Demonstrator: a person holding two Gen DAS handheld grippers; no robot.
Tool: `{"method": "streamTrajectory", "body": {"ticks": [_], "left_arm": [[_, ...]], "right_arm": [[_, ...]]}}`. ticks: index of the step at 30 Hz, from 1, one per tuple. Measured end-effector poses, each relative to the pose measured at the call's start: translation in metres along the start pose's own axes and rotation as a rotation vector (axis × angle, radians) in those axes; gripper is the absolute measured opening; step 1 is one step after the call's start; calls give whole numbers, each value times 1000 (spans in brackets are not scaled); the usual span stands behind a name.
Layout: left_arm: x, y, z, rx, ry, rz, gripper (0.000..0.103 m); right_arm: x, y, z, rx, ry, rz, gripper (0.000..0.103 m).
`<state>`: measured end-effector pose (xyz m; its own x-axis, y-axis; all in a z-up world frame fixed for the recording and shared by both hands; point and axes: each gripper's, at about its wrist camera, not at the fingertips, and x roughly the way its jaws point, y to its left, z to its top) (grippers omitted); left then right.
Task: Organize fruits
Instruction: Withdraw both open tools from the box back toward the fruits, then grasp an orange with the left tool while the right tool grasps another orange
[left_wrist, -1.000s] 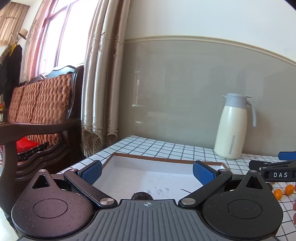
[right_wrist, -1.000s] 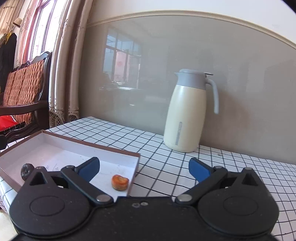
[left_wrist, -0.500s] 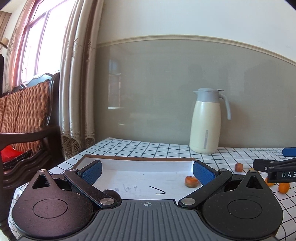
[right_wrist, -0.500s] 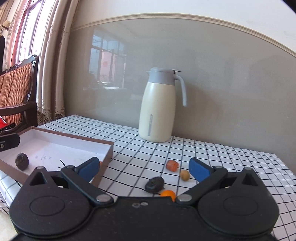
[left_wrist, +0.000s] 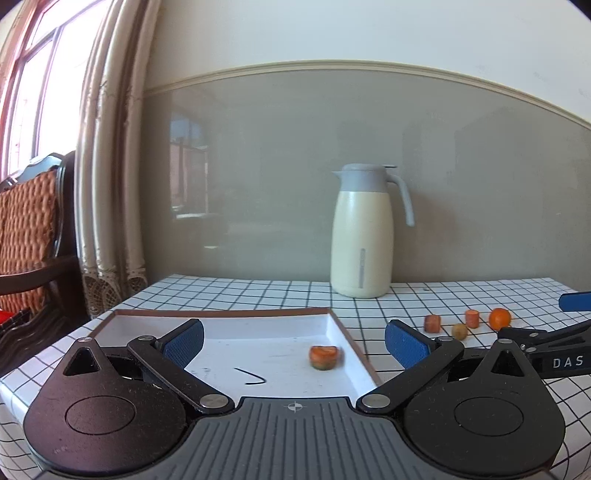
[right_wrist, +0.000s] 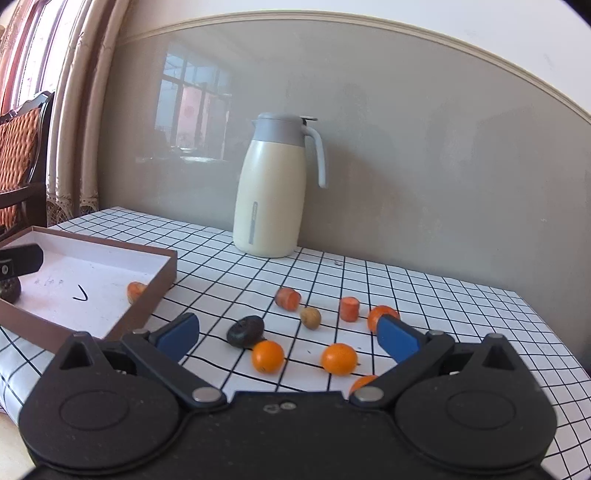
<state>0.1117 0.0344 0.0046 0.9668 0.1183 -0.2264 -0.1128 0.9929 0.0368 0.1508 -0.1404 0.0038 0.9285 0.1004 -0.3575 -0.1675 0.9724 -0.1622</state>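
Observation:
A shallow brown-rimmed white tray (left_wrist: 229, 314) (right_wrist: 162, 280) lies on the checked table. An orange fruit piece (left_wrist: 324, 356) (right_wrist: 136, 291) rests inside by its right wall, and a dark fruit (right_wrist: 9, 289) sits at its left. My left gripper (left_wrist: 293, 338) hangs open and empty over the tray. My right gripper (right_wrist: 286, 336) is open and empty above loose fruit: a dark fruit (right_wrist: 245, 330), small oranges (right_wrist: 268, 356) (right_wrist: 339, 359), carrot-like chunks (right_wrist: 287, 298) (right_wrist: 349, 308) and a brownish fruit (right_wrist: 310, 317). From the left wrist, chunks (left_wrist: 432, 323) and an orange (left_wrist: 499, 318) show on the right.
A cream thermos jug (left_wrist: 364, 232) (right_wrist: 275, 188) with a grey lid stands at the back of the table near the grey wall. A curtain (left_wrist: 107, 166) and a wooden chair (left_wrist: 29, 229) stand left of the table. The table's right edge (right_wrist: 554, 332) lies beyond the fruit.
Both wrist views have swung to the right. The loose fruit has come into the right wrist view, and the tray has shifted left in it. Both grippers stay open.

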Motion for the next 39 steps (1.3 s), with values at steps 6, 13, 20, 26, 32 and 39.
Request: {"method": "streamTrajectory", "body": {"ticks": [6,13,20,26,32,39], "left_arm": [[6,-25,-2,30,9,-37,103],[13,-52,-5,53,17,-81,103],[26,-79,-11,54,56,-132,103],[44,-108,-18,73,93,-185,103],[64,-135,-25,81,146,-228,103],[94,-157,-33,89,227,-233,103]], "right_arm": [[5,-17,-11,6,36,-22,97],[8,-35,-23,25,65,-50,97],[21,-50,-37,21,115,-75,97],[37,-57,-43,-2,151,-78,94],[51,-69,-47,-5,193,-103,88],[55,-92,-53,31,196,-122,88]]}}
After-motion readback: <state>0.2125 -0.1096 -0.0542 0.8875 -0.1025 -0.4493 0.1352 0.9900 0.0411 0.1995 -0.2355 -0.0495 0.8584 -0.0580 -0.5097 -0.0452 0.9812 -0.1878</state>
